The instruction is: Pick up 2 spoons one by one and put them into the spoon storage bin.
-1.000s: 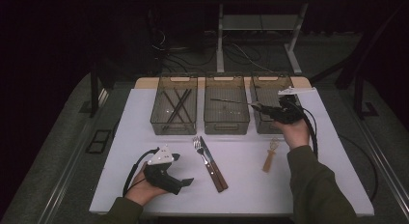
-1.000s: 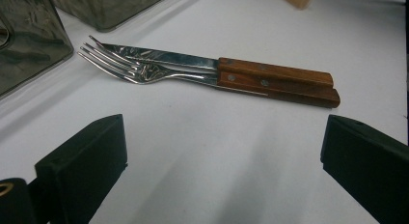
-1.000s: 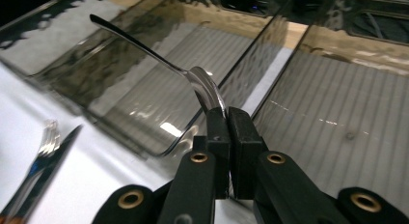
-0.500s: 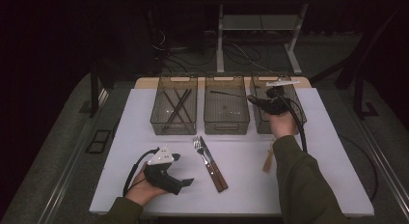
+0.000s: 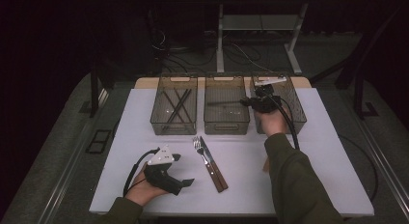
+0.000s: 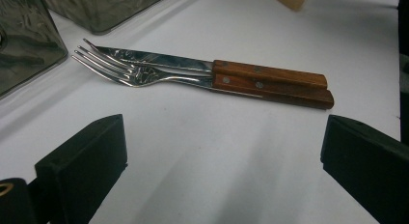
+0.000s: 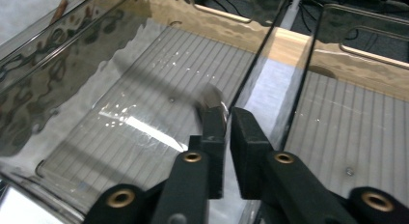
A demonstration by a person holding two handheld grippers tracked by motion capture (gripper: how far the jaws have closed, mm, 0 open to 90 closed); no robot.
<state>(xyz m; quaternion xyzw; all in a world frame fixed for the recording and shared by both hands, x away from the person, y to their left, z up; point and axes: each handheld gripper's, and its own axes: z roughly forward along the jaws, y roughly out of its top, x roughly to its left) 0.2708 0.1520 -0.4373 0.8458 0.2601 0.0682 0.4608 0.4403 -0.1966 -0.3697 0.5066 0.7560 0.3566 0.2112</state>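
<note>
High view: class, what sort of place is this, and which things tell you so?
Probably a lab recording station: a white table in a dark room, three clear sorting bins, cables on the floor.

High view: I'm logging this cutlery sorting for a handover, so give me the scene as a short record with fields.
Left gripper: open, aimed at the fork and knife on the table
Right gripper: at the middle bin, jaws just been opening, narrow gap, nothing seen between
Fork, knife: side by side, wooden handles
Left bin: dark sticks inside
</note>
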